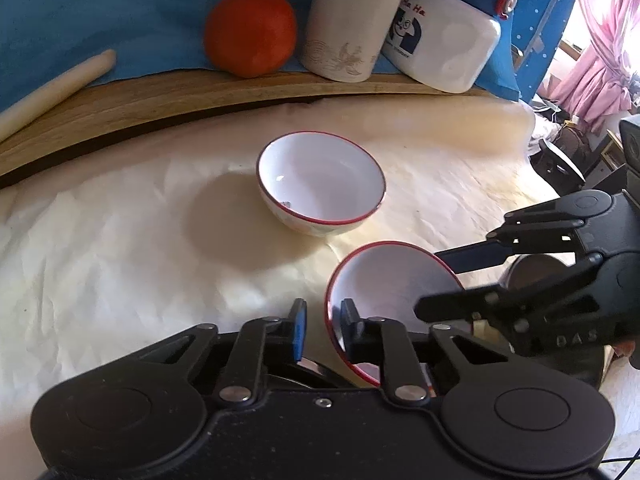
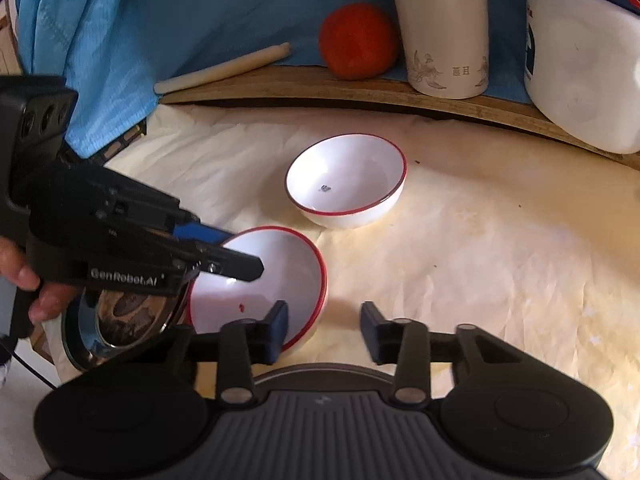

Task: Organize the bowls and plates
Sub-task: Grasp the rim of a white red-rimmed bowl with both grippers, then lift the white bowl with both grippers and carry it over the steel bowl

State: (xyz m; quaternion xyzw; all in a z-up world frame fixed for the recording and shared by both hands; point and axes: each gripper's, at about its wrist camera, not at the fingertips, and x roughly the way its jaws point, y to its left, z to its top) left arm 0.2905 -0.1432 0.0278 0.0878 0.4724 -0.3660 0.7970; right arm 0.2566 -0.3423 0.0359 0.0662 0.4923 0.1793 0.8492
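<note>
- Pinches the left rim of the near bowl [image 1: 384, 280] with the left gripper [image 1: 324, 326], low in the left wrist view; jaws narrow, one pad inside the wall and one outside, apparently clamped on it.
- Straddles the opposite rim with the right gripper [image 2: 324, 330], low centre of the right wrist view; jaws partly wide, the inner finger close to the wall, the outer one clear of it, so no grip there yet.
- Tips the near bowl up, its left edge over a shiny metal dish [image 2: 120, 316]; probably a two-sided hold for steadying before lifting.
- Leaves the far bowl [image 1: 320, 180] upright at mid-frame on the pale paper cover [image 1: 120, 240], apart from the near one; a likely base for stacking.
- Shows both bowls empty, save a small dark mark in the far one and a red speck in the near one.
- Keeps flask [image 1: 348, 20] and white jug [image 1: 444, 36] capped along the upper edge, contents unseen.
</note>
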